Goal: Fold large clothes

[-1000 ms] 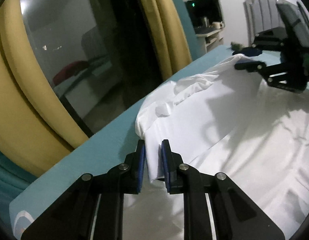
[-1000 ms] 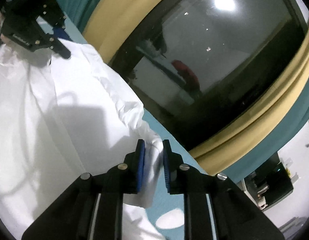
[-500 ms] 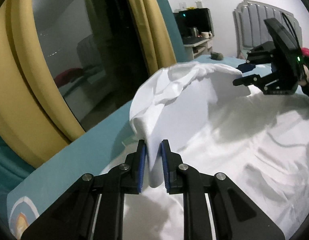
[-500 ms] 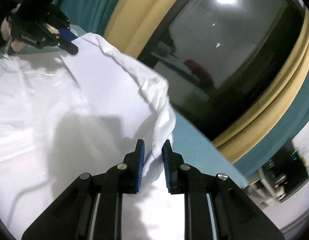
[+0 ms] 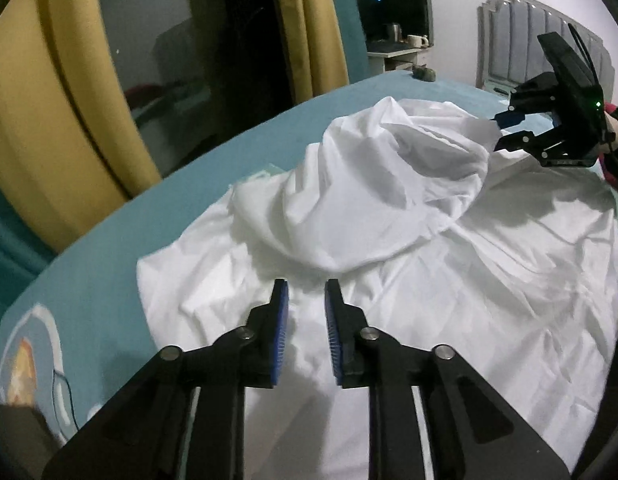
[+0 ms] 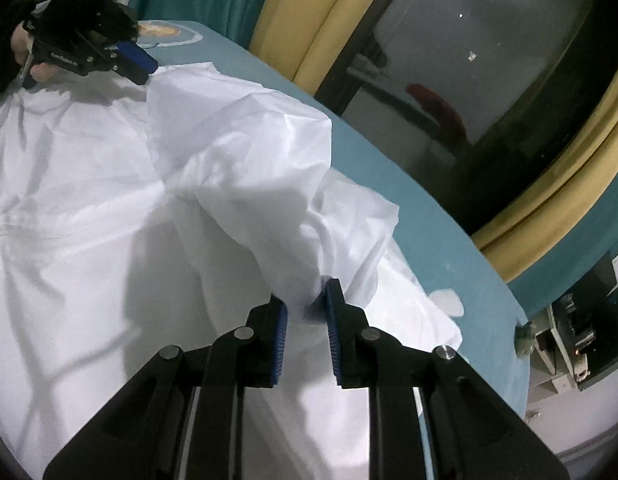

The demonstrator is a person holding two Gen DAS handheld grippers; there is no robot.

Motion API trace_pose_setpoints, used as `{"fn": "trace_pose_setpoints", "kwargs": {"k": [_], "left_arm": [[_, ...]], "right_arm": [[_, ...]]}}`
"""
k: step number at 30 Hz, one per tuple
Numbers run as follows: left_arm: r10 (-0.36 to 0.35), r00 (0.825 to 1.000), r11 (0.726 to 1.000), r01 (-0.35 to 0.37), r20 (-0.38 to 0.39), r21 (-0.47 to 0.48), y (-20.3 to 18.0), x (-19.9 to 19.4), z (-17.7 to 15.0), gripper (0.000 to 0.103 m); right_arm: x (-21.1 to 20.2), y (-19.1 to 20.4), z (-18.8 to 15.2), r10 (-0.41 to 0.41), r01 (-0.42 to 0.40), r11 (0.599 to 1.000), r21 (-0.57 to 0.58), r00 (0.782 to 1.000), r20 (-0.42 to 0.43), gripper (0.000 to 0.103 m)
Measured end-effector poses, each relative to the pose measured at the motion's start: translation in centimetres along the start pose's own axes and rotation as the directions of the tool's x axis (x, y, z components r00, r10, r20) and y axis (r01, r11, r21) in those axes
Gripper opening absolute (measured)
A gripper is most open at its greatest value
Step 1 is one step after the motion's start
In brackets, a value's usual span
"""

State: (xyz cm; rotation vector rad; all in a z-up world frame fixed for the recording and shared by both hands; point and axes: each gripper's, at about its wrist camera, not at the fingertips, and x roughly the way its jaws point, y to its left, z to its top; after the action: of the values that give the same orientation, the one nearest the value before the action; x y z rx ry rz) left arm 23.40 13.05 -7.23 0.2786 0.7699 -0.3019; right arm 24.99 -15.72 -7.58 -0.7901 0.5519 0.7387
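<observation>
One white garment [image 5: 449, 288] lies spread on one teal bedsheet [image 5: 109, 248], with two grippers over it. The left gripper [image 5: 306, 300] has just been opening; its jaws stand narrowly apart, nothing between them. The right gripper [image 6: 305, 304] pinches a raised fold of the garment.

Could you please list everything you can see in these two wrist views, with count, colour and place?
white garment: one, white, spread on the bed, its far edge folded over in a loose heap
bed sheet: one, teal with a cartoon print, under the garment
curtains: yellow, beside the dark window
headboard: one, grey, far end of the bed
side table: one, white, with a cup
left gripper: black with blue pads, jaws just opened, nothing between them
right gripper: black with blue pads, pinching the garment
hand: one, holding the left gripper
</observation>
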Motion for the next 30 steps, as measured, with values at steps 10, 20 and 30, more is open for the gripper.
{"fn": "trace_pose_setpoints", "kwargs": {"k": [10,20,30], "left_arm": [[-0.08,0.995,0.992,0.085,0.057,-0.089,-0.5,-1.8,0.9,0.033],[-0.091,0.995,0.986,0.095,0.034,-0.135,-0.8,0.5,2.8,0.033],[-0.088,0.995,0.988,0.092,0.046,-0.12,-2.1,3.3,7.7,0.033]], "right_arm": [[-1.2,1.2,5.0,0.113,-0.133,0.984,0.12,0.981,0.16,0.069],[4.4,5.4,6.3,0.304,-0.305,0.947,0.102,0.952,0.026,0.005],[1.7,7.0,5.1,0.408,-0.407,0.912,0.045,0.913,-0.022,0.006]]}}
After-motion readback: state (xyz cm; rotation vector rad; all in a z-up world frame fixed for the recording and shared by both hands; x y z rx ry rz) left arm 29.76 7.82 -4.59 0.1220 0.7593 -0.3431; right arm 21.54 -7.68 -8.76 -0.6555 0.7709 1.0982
